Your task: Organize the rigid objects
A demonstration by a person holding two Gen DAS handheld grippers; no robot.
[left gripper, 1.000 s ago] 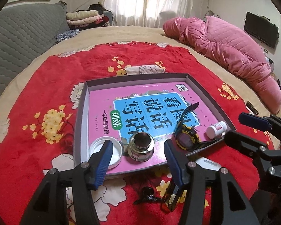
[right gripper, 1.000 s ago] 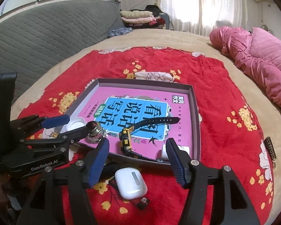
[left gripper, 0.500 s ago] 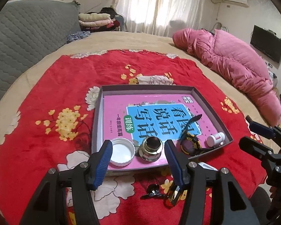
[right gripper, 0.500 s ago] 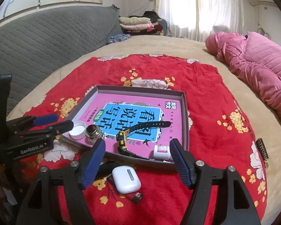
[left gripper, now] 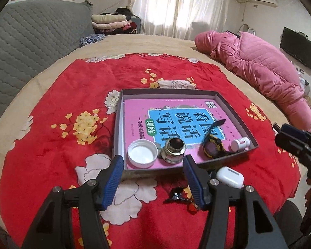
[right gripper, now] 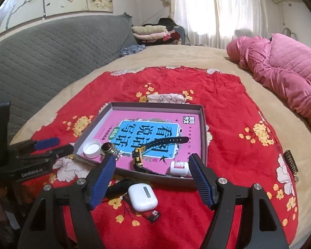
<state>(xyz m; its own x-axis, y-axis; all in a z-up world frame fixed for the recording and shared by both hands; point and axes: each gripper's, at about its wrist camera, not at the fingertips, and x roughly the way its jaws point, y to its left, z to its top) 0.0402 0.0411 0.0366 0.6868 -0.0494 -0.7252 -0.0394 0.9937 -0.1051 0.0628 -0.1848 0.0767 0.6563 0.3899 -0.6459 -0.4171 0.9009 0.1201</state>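
A grey shallow box (left gripper: 117, 124) (right gripper: 204, 128) lies on a red flowered cloth and holds a pink book (left gripper: 134, 120) (right gripper: 188, 145). On the book are a white cap (left gripper: 142, 153) (right gripper: 91, 149), a metal jar (left gripper: 173, 150) (right gripper: 109, 147), a black and yellow watch (left gripper: 213, 147) (right gripper: 147, 149) and a small white bottle (left gripper: 240, 143) (right gripper: 179, 168). A white earbud case (left gripper: 230, 176) (right gripper: 142, 196), a red lighter (right gripper: 152, 214) and a black clip (left gripper: 176, 194) lie on the cloth in front of the box. My left gripper (left gripper: 152, 178) is open and empty, short of the box. My right gripper (right gripper: 152, 176) is open and empty, above the earbud case.
A pink quilt (left gripper: 255, 66) (right gripper: 284, 70) lies at the right of the bed. A grey quilted headboard (left gripper: 27, 41) (right gripper: 47, 56) is at the left. Folded clothes (left gripper: 112, 20) are stacked at the back. A dark strap (right gripper: 291, 165) lies at the cloth's right edge.
Both grippers have drawn back and risen from the box, which now looks smaller and farther. Both stay open. The objects have not moved.
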